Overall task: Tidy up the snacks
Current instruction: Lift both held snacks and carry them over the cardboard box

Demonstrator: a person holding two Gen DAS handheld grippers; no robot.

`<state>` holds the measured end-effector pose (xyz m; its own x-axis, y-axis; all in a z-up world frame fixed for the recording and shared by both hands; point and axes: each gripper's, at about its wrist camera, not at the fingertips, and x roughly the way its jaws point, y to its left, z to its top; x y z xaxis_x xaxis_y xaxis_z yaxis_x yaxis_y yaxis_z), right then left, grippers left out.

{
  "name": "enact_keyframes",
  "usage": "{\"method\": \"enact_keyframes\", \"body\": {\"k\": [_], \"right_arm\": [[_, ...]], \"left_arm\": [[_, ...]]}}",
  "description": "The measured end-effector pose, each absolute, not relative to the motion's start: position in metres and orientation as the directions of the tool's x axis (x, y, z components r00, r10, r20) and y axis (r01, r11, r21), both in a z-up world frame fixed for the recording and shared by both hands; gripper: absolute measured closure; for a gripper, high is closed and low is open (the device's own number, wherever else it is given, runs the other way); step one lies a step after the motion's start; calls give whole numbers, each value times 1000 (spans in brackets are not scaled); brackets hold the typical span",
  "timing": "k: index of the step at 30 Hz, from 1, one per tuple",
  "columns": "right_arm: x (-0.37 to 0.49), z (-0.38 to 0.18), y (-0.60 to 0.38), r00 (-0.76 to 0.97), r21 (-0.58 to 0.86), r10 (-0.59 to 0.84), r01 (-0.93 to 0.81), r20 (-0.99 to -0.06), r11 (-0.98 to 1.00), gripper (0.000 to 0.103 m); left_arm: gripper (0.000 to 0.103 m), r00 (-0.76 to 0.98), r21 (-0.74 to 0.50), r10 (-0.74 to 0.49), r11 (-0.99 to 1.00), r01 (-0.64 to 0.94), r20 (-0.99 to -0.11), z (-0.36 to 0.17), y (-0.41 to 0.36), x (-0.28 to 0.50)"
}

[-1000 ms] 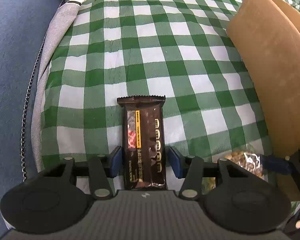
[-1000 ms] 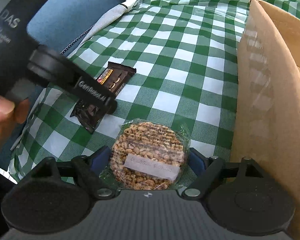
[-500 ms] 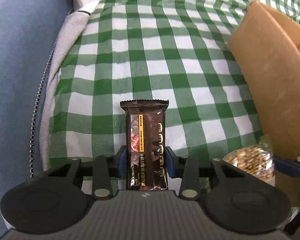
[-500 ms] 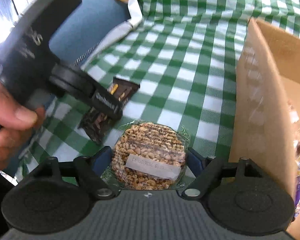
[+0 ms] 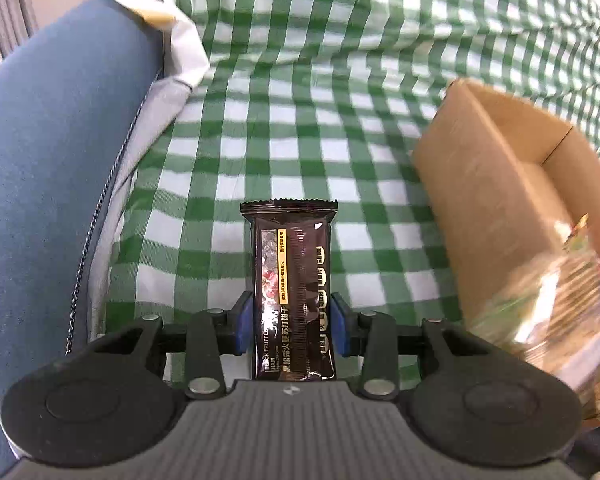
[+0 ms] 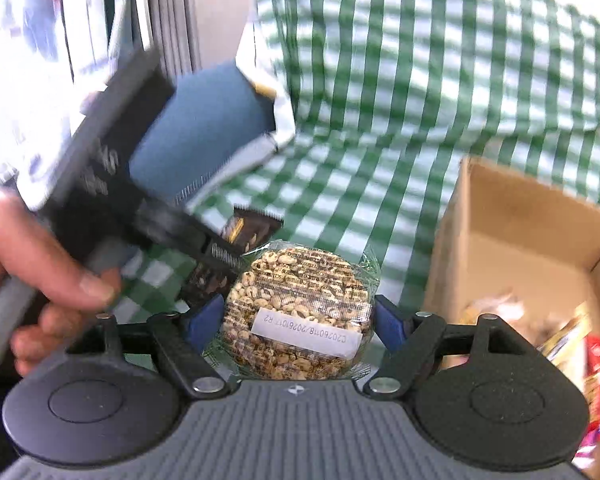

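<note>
**Two snacks gripped beside the box**

Over the green-checked cloth (image 5: 300, 128), two snacks are gripped, one per gripper. At far left in the left wrist view, a blue cushion (image 5: 48, 168) is seen, edged by a grey zipped fabric (image 5: 148, 128). In the middle, the left gripper (image 5: 292, 322) is closed partway on a dark bar (image 5: 292, 280); its blue pads press the bar's long sides, and the bar's far end juts forward, clear of the cloth. To the right, a cardboard box (image 5: 484, 184) stands open on the cloth, with a blurred puffed-grain cake in front of its near end.

In the right wrist view, a hand (image 6: 28, 272) is seen at left around the handle of the left gripper (image 6: 220, 256), with the bar (image 6: 252, 228) poking out beyond it. In the middle, the right gripper (image 6: 296, 324) is held wide around the wrapped round cake (image 6: 300, 304), whose white label faces up; both pads touch its rim. At right, the box (image 6: 512, 216) is seen open, with blurred packets (image 6: 580, 344) lying inside it.
</note>
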<state>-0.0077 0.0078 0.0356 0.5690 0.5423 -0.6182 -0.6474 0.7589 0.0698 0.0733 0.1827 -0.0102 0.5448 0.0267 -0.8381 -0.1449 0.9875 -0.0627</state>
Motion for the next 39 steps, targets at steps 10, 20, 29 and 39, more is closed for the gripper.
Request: {"method": "enact_keyframes", "body": {"k": [10,20,29,39], "right_arm": [[14,67,-96,749,16,481,-534,-455,846,22],[27,46,-162,838,126,316,-291,-444,948,22],[26,44,-176,874,129,246,-210,-419,969,22],[37,40,-190,886,157,171,-113,-431,981,22]], "left_arm": [[60,716,-101,-10,991,-85,-698,25,157,67],[60,802,-106,-57,994,-9,-595,42,120,68],[60,861,-84,-142,990,116,-489,48,72,60],[60,869,-51,-251,966,254,-426,43,13,65]]}}
